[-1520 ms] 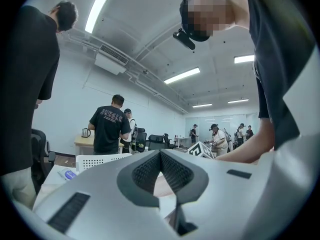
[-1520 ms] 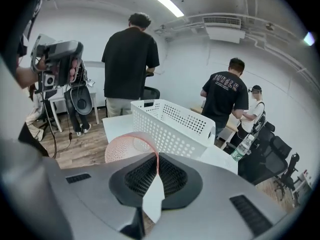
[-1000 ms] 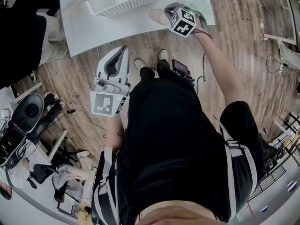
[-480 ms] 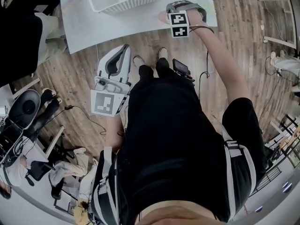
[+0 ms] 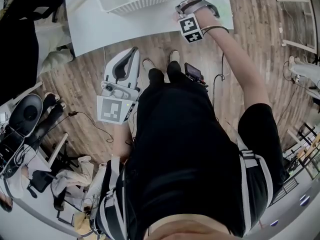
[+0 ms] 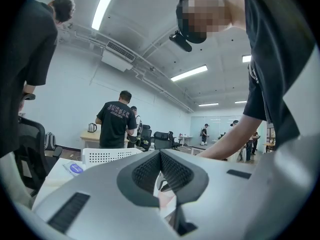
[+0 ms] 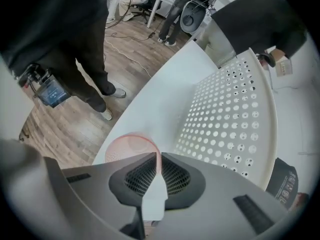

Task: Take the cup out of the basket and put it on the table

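**Cup pinched at the rim, beside the basket**

The pink cup (image 7: 131, 151) looks like light, stiff plastic and is probably slick, so its thin wall suits a rim pinch. The right gripper (image 7: 158, 156) is clamped on that wall over the bench (image 7: 160, 91), just beside the basket (image 7: 235, 114). The left gripper (image 6: 160, 155) is closed and empty.

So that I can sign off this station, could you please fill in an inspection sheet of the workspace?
Surface: white table on a wooden floor.
Job's things: pink cup out of the white basket, beside it above the table; contact unclear.
Clutter: blue-labelled packet on the table.
Grippers: right tongs shut on the cup's rim; left tongs shut, empty.
Cables: loose cable on the floor.
Surroundings: office chair, people standing behind.
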The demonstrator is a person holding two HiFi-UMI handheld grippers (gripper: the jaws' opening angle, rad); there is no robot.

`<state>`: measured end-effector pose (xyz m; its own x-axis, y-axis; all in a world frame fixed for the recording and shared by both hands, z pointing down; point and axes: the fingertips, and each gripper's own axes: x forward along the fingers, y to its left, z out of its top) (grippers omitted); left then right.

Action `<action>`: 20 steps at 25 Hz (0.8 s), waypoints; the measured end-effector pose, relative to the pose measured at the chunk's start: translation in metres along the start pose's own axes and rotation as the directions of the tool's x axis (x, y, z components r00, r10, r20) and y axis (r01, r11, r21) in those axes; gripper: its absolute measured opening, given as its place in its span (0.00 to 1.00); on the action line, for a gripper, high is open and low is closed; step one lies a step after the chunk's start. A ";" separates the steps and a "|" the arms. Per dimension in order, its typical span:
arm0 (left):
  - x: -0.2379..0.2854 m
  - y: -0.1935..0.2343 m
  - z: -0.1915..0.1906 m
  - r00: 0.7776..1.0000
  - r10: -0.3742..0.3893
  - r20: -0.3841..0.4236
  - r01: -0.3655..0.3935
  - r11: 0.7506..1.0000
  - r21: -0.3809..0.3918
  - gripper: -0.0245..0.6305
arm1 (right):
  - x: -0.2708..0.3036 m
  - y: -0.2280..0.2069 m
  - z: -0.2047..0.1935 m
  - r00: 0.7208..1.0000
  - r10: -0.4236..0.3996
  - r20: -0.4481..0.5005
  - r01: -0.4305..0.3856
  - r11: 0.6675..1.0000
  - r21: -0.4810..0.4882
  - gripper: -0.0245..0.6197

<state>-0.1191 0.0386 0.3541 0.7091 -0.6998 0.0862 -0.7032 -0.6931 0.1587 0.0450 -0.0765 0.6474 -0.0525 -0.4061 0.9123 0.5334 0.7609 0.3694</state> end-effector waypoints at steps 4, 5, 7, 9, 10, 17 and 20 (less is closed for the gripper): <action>0.002 0.001 0.000 1.000 0.002 -0.001 -0.002 1.000 0.001 0.07 | -0.002 -0.010 -0.004 0.999 -0.034 0.018 0.033 0.997 0.063 0.09; 0.003 0.001 0.000 1.000 0.003 -0.002 -0.003 1.000 0.003 0.07 | -0.004 -0.013 -0.006 0.999 -0.041 0.021 0.039 0.996 0.078 0.09; 0.003 0.002 0.000 1.000 0.002 -0.002 -0.002 1.000 0.007 0.07 | -0.009 -0.018 -0.010 0.998 -0.051 0.029 0.048 0.992 0.116 0.12; 0.004 0.001 0.001 1.000 -0.001 -0.003 0.001 1.000 0.010 0.07 | -0.014 -0.022 -0.014 0.997 -0.062 0.041 0.055 0.986 0.161 0.12; 0.005 0.001 0.001 1.000 -0.003 -0.002 0.003 1.000 0.010 0.07 | -0.016 -0.023 -0.015 0.997 -0.068 0.047 0.059 0.982 0.181 0.12; 0.011 -0.001 0.006 1.000 -0.017 0.002 0.017 1.000 0.021 0.07 | -0.033 -0.030 -0.024 0.988 -0.133 0.079 0.103 0.945 0.311 0.12; 0.013 -0.007 0.009 1.000 -0.025 0.006 0.025 0.999 0.027 0.07 | -0.048 -0.031 -0.026 0.981 -0.174 0.090 0.131 0.924 0.360 0.12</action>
<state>-0.1052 0.0329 0.3455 0.7260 -0.6834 0.0767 -0.6867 -0.7144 0.1346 0.0526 -0.0938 0.5874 -0.2204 -0.4851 0.8463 0.1819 0.8319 0.5242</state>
